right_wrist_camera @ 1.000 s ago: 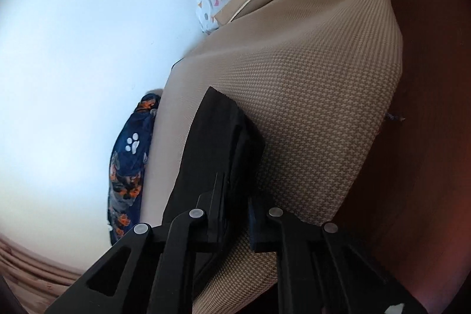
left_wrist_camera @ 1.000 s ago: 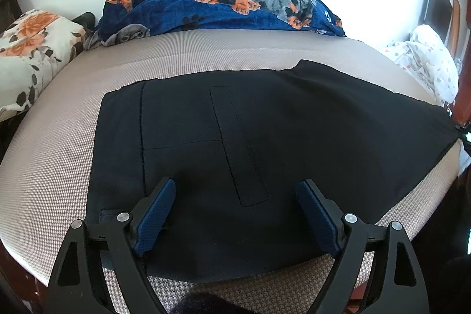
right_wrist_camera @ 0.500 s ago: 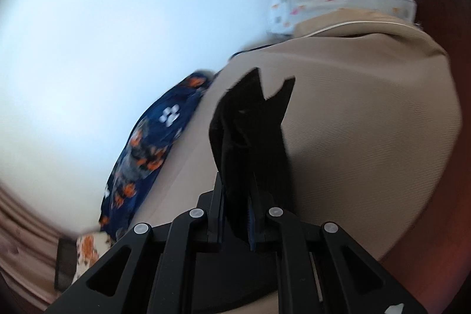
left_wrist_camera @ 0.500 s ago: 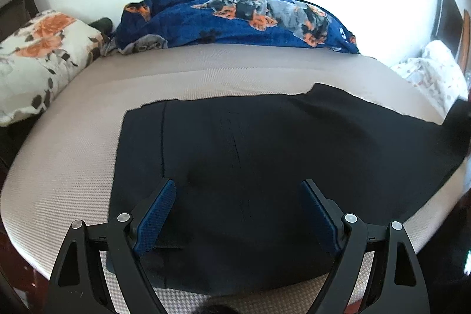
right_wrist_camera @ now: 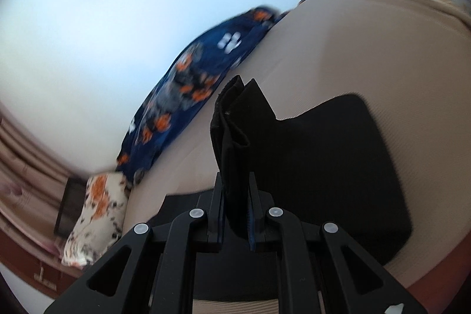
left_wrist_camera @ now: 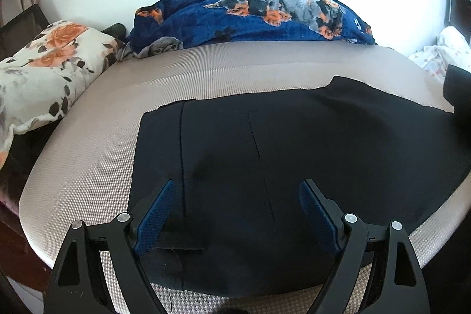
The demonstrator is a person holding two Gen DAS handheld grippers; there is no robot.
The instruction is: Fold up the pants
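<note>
Black pants (left_wrist_camera: 294, 155) lie flat across the beige mattress (left_wrist_camera: 235, 66), waistband end to the left. My left gripper (left_wrist_camera: 237, 193) hovers open just above the waist part, its blue pads wide apart with no cloth pinched between them. In the right wrist view my right gripper (right_wrist_camera: 235, 196) is shut on the bunched leg end of the pants (right_wrist_camera: 235, 125), which sticks up between its fingers. The lifted leg end also shows at the right edge of the left wrist view as a raised black flap (left_wrist_camera: 457, 90). The remaining pants cloth (right_wrist_camera: 338, 161) trails below on the mattress.
A blue dog-print blanket (left_wrist_camera: 253, 16) lies along the far side by the white wall. A floral pillow (left_wrist_camera: 44, 69) sits at the left end. White patterned bedding (left_wrist_camera: 447, 52) is heaped at the right end. The mattress edge (left_wrist_camera: 88, 225) drops off near me.
My right gripper has lifted the leg end and swung it over the bed while rolling. In the left wrist view the right end of the pants has risen off the edge.
</note>
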